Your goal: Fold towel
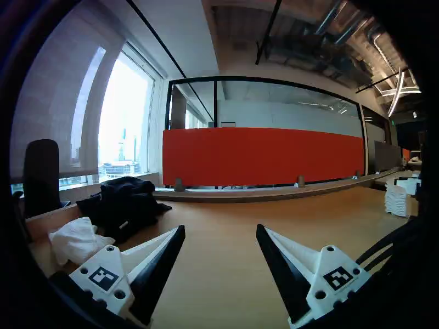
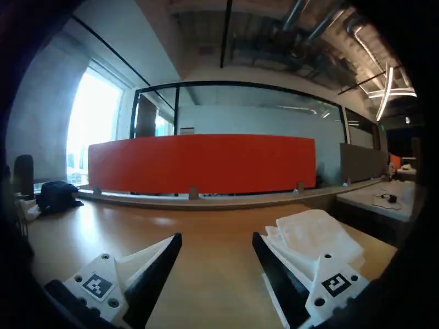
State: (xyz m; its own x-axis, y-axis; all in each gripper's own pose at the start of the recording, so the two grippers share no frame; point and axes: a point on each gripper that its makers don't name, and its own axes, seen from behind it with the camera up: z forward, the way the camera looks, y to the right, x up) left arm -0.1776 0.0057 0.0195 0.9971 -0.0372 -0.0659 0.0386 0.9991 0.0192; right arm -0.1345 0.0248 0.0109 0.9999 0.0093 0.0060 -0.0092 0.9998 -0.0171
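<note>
an open office with a bright window (image 1: 123,126) and an orange partition (image 1: 263,156) lies behind a long wooden bench (image 1: 307,219). the left tool (image 1: 219,227) hovers low over bare wood, jaws wide and holding nothing. the right tool (image 2: 217,236) is equally wide and empty. a crumpled towel (image 1: 77,241) lies at the bench's left end, touching a black garment (image 1: 123,205) and well apart from both tools. a stack of folded towels (image 2: 315,236) sits just beside the right tool, probably the finished pile. the wide jaws suggest a reach for the crumpled one comes next.
</note>
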